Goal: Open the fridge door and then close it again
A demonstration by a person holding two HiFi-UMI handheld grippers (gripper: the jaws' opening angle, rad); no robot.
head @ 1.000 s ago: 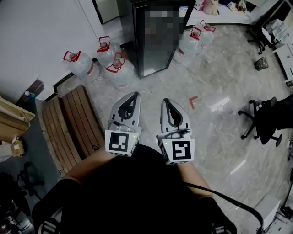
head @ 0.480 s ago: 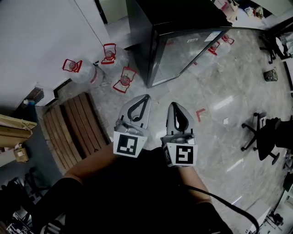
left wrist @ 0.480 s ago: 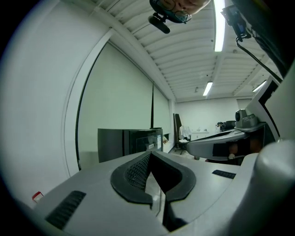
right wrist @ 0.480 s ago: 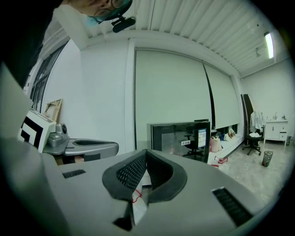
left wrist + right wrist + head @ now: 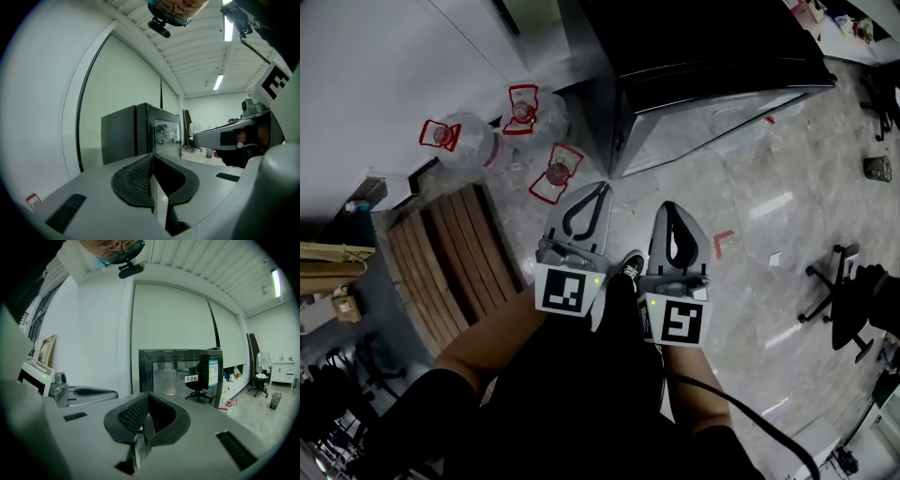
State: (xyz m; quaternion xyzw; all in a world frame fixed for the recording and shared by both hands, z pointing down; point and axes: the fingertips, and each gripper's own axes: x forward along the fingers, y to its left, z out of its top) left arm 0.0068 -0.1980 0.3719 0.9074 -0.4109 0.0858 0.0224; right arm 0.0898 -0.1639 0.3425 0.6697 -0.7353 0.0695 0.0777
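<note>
A black fridge (image 5: 703, 37) with a glass door (image 5: 712, 117) stands ahead of me, and the door is closed. Both grippers point at it from a short way off and touch nothing. My left gripper (image 5: 601, 187) is shut and empty, aimed near the fridge's left front corner. My right gripper (image 5: 672, 205) is beside it, also shut and empty. In the left gripper view the fridge (image 5: 140, 131) rises beyond the closed left gripper (image 5: 152, 157). In the right gripper view the glass front (image 5: 180, 373) fills the middle behind the closed right gripper (image 5: 149, 397).
Three water jugs with red handles (image 5: 464, 141) (image 5: 525, 108) (image 5: 558, 173) lie on the floor left of the fridge. A slatted wooden bench (image 5: 459, 244) runs along the white wall (image 5: 375, 75). An office chair (image 5: 853, 300) stands at the right. A red mark (image 5: 724, 242) is on the floor.
Both grippers and I have moved toward the fridge, which now looms larger and fills the top of the head view. The jaws stayed shut.
</note>
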